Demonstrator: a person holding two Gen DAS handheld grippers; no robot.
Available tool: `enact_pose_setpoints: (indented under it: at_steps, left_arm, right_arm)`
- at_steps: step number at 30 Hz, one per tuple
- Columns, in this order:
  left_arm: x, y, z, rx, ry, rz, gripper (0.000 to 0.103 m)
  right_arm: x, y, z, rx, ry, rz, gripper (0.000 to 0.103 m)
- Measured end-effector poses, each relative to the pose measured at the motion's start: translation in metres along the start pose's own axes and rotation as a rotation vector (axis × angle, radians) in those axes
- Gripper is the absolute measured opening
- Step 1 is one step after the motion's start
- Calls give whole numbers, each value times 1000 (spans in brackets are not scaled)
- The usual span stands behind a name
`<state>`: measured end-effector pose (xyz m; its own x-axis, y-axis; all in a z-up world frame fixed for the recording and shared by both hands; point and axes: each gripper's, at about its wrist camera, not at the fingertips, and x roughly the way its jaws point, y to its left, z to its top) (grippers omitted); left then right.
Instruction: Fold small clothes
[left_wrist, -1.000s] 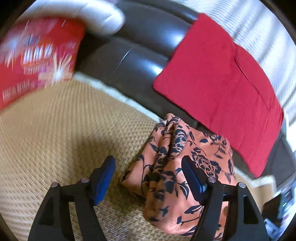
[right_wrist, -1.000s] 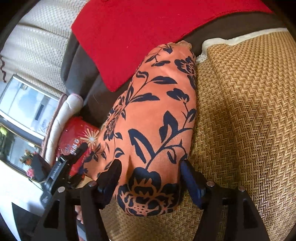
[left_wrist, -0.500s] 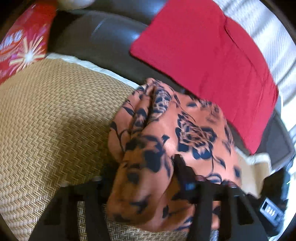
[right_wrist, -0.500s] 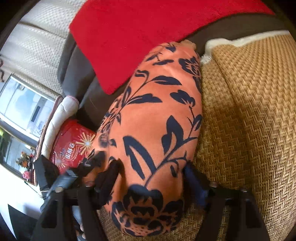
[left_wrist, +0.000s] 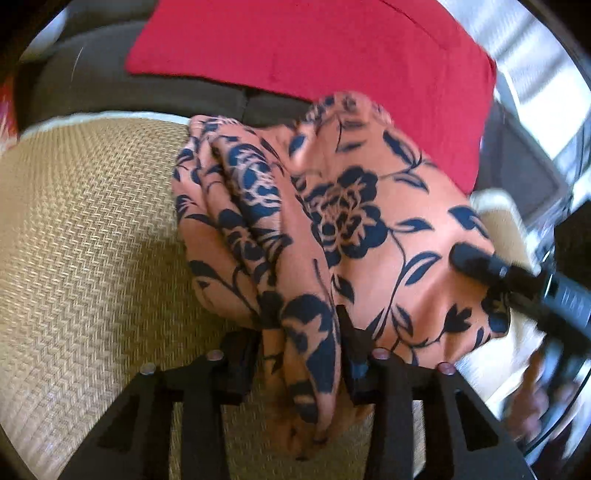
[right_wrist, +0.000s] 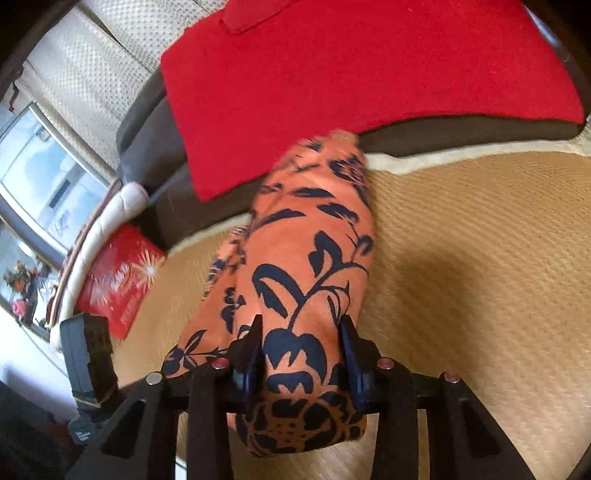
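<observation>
left gripper (left_wrist: 301, 354): bunched fold of orange floral garment (left_wrist: 343, 206) was gripped | right gripper (right_wrist: 301, 354): jaws were closing, pads pressed on garment's other end | garment: was held above woven mat (right_wrist: 461, 240), near red cushion (right_wrist: 351, 74)

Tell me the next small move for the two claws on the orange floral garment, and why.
Probably lift and draw apart. The left claw pinches a bunched fold of the orange floral garment, while the right claw is closing on its other end. It hangs crumpled over the woven mat, so it needs spreading before folding.
</observation>
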<state>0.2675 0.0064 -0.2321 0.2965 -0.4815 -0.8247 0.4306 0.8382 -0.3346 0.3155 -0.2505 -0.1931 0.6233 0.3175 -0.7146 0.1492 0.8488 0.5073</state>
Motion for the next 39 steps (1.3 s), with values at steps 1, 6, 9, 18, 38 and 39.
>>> enact_pose_setpoints:
  at_steps: [1, 6, 9, 18, 38, 39]
  left_arm:
    - [1, 2, 2, -1, 8, 9, 50]
    - [-10, 50, 12, -254, -2, -164, 51]
    - [-20, 56, 21, -255, -70, -112, 52]
    - [-9, 24, 57, -160, -173, -176, 51]
    - [29, 28, 62, 2, -107, 159, 52]
    - [29, 28, 63, 1, -108, 157, 52]
  right_arm:
    - [1, -9, -1, 12, 40, 16, 49]
    - [-1, -43, 4, 126, 81, 100, 68]
    - [-22, -43, 14, 130, -58, 122, 73]
    - [-7, -18, 40, 86, -246, 80, 39]
    - [31, 13, 52, -52, -87, -160, 40]
    - [26, 17, 60, -55, -105, -149, 42]
